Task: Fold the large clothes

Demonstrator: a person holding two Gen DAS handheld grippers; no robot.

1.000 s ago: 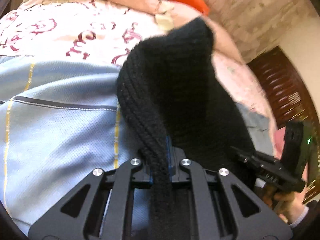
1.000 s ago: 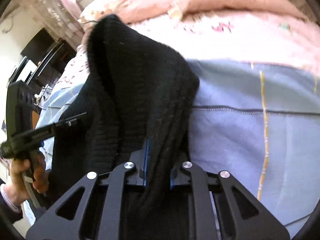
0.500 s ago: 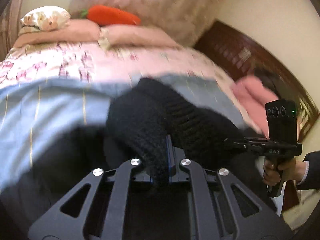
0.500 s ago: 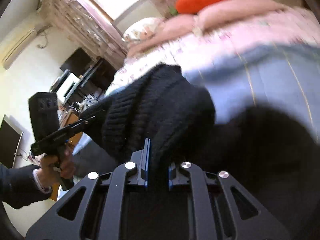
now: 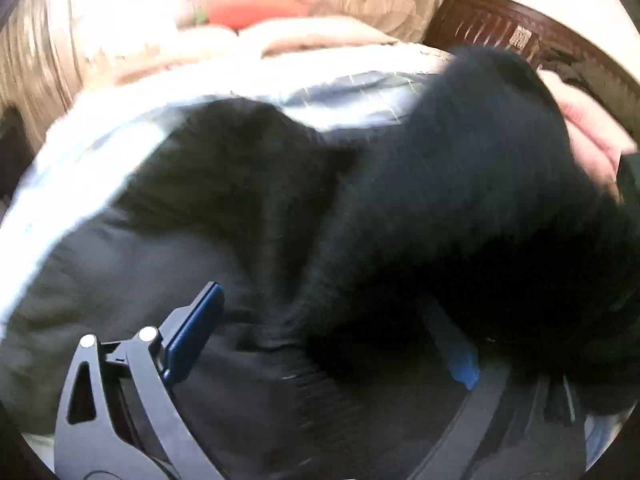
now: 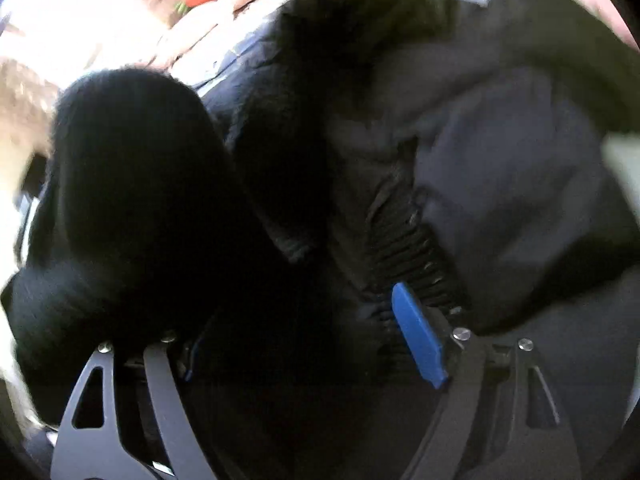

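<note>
While both views are strongly blurred, the main things can be made out. The black knit garment (image 5: 460, 208) lies in a thick heap on the light blue sheet (image 5: 360, 92) of the bed, and it fills most of both pictures. In the left wrist view the left gripper (image 5: 324, 344) has its jaws opening and already standing wide: the left blue pad (image 5: 192, 340) is clear of the cloth, and the other pad (image 5: 456, 352) is half hidden under a dark fold, so no pad presses on the fabric, though cloth lies in the gap between them. In the right wrist view the right gripper (image 6: 304, 340) is also opening; one blue pad (image 6: 420, 340) stands free beside a ribbed part of the garment (image 6: 404, 240), and the other finger is covered by a rounded bulge of knit (image 6: 132, 184), so I cannot tell whether the knit touches it there. The garment lies between the fingers but is not squeezed. Behind the heap, at the far side of the bed, there are pink pillows (image 5: 312, 36) and a red-orange cushion (image 5: 256, 12), and a dark wooden headboard (image 5: 520, 44) stands at the upper right of the left view.
</note>
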